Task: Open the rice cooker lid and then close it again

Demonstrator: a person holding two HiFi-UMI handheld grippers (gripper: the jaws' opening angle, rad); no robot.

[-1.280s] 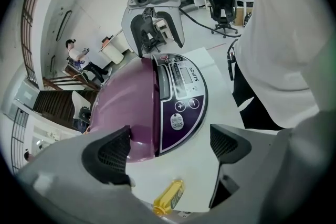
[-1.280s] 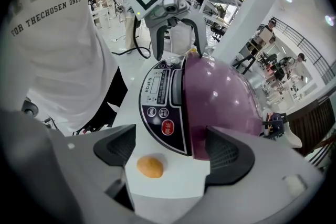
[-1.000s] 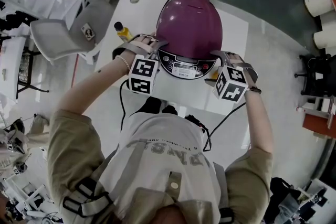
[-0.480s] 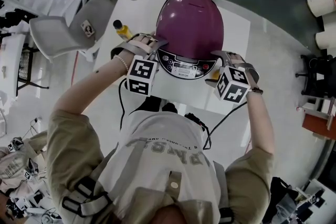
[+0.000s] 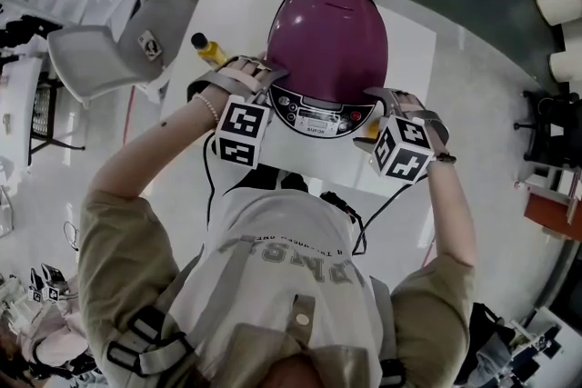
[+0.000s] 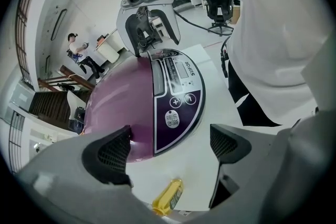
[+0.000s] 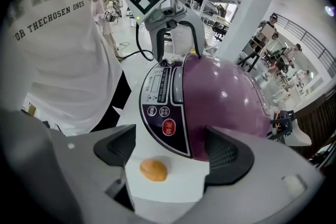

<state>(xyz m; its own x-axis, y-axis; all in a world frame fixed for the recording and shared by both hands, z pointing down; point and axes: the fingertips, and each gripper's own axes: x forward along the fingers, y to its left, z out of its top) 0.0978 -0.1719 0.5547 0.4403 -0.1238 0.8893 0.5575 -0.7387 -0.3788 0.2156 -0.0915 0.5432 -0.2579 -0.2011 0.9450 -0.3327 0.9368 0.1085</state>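
A purple rice cooker (image 5: 327, 41) with a dark control panel (image 5: 314, 115) stands on the white table (image 5: 414, 59), its lid down. My left gripper (image 5: 265, 79) is open at the cooker's front left, and one of its fingers (image 6: 111, 155) lies against the purple shell (image 6: 118, 105). At the front right my right gripper (image 5: 380, 97) is also open, with one pad (image 7: 223, 155) next to the cooker's side (image 7: 226, 94). Neither holds anything. Each gripper shows across the cooker in the other's view.
A small yellow bottle (image 5: 209, 50) lies on the table left of the cooker, seen also as a yellow bottle (image 6: 168, 195) under my left gripper. An orange oval thing (image 7: 153, 169) lies by the right gripper. A grey chair (image 5: 118, 50) stands left of the table. A black cable (image 5: 211, 186) hangs off the front edge.
Both grippers stay at the cooker's front corners. The head view has shifted slightly; the lid stays down.
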